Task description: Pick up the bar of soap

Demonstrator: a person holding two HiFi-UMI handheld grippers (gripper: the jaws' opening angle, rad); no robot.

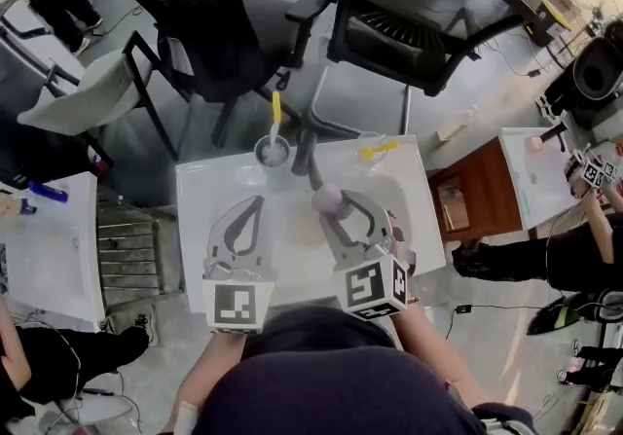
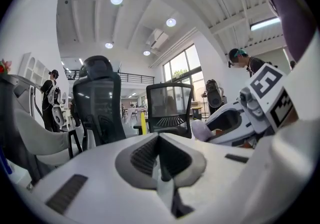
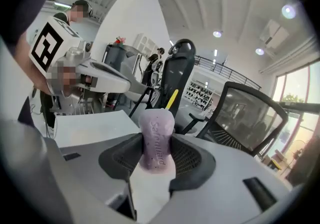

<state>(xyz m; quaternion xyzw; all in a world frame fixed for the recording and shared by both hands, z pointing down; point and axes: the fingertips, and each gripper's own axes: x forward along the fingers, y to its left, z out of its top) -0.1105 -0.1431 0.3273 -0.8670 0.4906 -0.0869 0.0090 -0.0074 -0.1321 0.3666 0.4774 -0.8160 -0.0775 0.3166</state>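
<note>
The pale purple bar of soap (image 3: 157,140) stands on end between the jaws of my right gripper (image 3: 159,154), which is shut on it and holds it above the white table (image 1: 204,195). In the head view the soap (image 1: 327,198) shows at the tip of the right gripper (image 1: 334,203), over the middle of the table. My left gripper (image 1: 249,212) hovers to the left of it, shut, with nothing between its jaws. In the left gripper view the left gripper (image 2: 160,155) is shut, and the soap (image 2: 202,131) shows at the right in the other gripper.
Two clear cups, each with a yellow stick, stand at the table's far edge: one (image 1: 272,148) at the middle, one (image 1: 371,150) to the right. Black office chairs (image 1: 409,19) stand beyond the table. A wooden cabinet (image 1: 472,195) is to the right.
</note>
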